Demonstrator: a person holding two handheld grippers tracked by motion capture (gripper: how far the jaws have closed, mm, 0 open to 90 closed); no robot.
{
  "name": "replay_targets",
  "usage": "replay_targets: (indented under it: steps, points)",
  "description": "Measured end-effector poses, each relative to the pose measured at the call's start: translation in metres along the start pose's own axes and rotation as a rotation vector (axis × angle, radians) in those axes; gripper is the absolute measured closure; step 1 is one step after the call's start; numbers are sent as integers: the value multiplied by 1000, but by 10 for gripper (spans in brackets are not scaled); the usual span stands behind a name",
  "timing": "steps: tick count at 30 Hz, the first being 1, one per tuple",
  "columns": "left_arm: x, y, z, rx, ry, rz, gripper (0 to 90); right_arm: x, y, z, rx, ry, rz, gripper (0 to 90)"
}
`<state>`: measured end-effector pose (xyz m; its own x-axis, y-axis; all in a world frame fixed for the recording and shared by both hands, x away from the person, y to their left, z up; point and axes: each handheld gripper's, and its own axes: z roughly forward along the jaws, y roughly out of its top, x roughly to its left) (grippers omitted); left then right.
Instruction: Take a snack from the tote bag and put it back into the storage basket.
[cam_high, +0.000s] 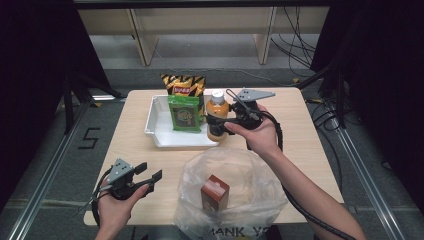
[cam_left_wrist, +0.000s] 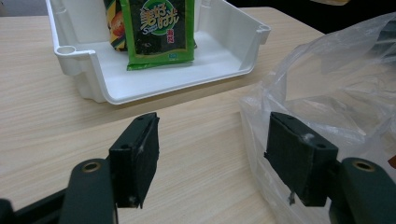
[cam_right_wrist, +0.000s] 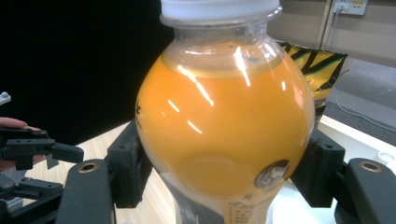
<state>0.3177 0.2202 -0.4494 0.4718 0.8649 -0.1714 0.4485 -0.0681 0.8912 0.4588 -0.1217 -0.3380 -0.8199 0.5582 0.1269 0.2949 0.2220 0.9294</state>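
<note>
At the near left the left tool hangs over the tabletop with jaws apart and empty. Far right of centre, the right tool clamps the orange juice bottle beside the white tray — its own view shows both pads pressed to the bottle's bulge.

Left gripper: I hold it low, jaws apart.
Right gripper: my arm reaches far, jaws squeezing.
</note>
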Motion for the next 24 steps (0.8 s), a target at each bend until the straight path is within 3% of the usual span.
replay_targets:
  steps: [7,11,15,17,20,24]
  points:
    - [1,0,0,-7,-4,-2,340,-4,4,11,-2,7,-21,327]
    - [1,0,-1,-8,-1,-4,340,-5,4,15,12,-9,4,327]
    - [1,0,-1,-7,-1,-4,340,-12,3,21,12,0,-32,327]
    - [1,0,-1,-7,-2,-4,340,-12,2,23,24,-18,13,327]
    - [1,0,-1,-6,-2,-4,340,-17,-2,26,24,-16,-7,326]
    - [1,0,0,-4,-1,-5,340,-20,-5,29,36,-25,22,327]
